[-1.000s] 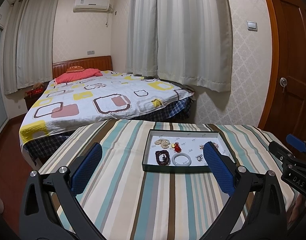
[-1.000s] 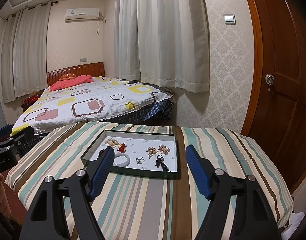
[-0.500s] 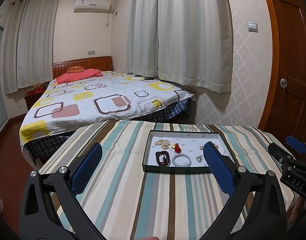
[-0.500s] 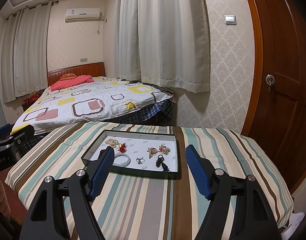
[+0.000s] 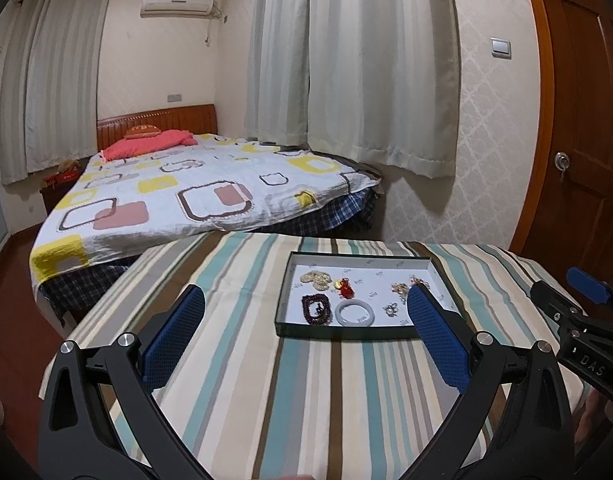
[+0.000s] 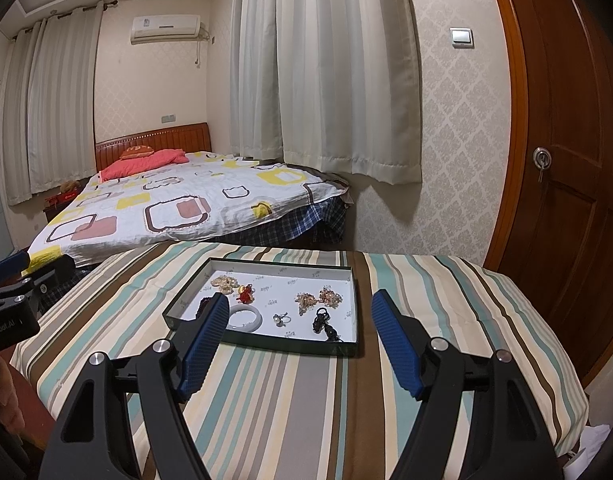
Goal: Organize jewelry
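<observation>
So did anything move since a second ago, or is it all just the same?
Nothing visibly changed. Both the left gripper and the right gripper hover open and empty short of the tray, and the white bangle and the other jewelry lie where they were.

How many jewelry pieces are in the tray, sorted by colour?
In the tray:
Gold or cream clusters: 3
Red charm: 1
White bangle: 1
Dark red bead bracelet: 1
Silver piece: 1
Black piece: 1
Total: 8
</observation>
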A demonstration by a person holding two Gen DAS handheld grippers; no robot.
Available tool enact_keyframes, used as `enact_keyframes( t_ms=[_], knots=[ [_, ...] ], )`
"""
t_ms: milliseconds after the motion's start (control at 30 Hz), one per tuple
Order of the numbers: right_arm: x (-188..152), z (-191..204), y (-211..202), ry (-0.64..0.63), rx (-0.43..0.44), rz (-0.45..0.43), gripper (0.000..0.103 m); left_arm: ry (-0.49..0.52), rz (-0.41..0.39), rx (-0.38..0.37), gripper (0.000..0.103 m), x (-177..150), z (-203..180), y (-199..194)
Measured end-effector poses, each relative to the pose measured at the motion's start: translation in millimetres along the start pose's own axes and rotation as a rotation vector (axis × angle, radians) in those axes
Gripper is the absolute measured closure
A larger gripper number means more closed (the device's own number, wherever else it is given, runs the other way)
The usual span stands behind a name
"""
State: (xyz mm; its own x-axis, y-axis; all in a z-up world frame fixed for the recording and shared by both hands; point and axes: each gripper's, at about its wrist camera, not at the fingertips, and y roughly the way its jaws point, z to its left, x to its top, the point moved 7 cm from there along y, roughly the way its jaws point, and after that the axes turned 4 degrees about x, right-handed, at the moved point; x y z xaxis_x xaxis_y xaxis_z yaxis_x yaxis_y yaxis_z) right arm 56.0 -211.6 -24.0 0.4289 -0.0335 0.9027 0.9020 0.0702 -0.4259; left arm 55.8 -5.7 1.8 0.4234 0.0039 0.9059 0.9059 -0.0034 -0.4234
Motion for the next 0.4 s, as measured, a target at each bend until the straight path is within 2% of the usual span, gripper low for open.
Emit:
enact_keyframes(
  t_ms=[167, 300, 400],
  knots=[
    [-1, -3, 4, 0.010, 0.007, 0.000, 0.031, 0.056, -0.015, 0.054, 0.004, -3, -1, 16],
    [-11, -25, 31, 0.048, -0.011, 0.025, 0.024, 0.066, 0.056, 0.084, 0.004, -16, 9, 53],
    [-28, -55, 71, 0.070, -0.074, 0.097, 0.023, 0.054, 0.156, 0.118, 0.004, -37, 25, 100]
  ],
)
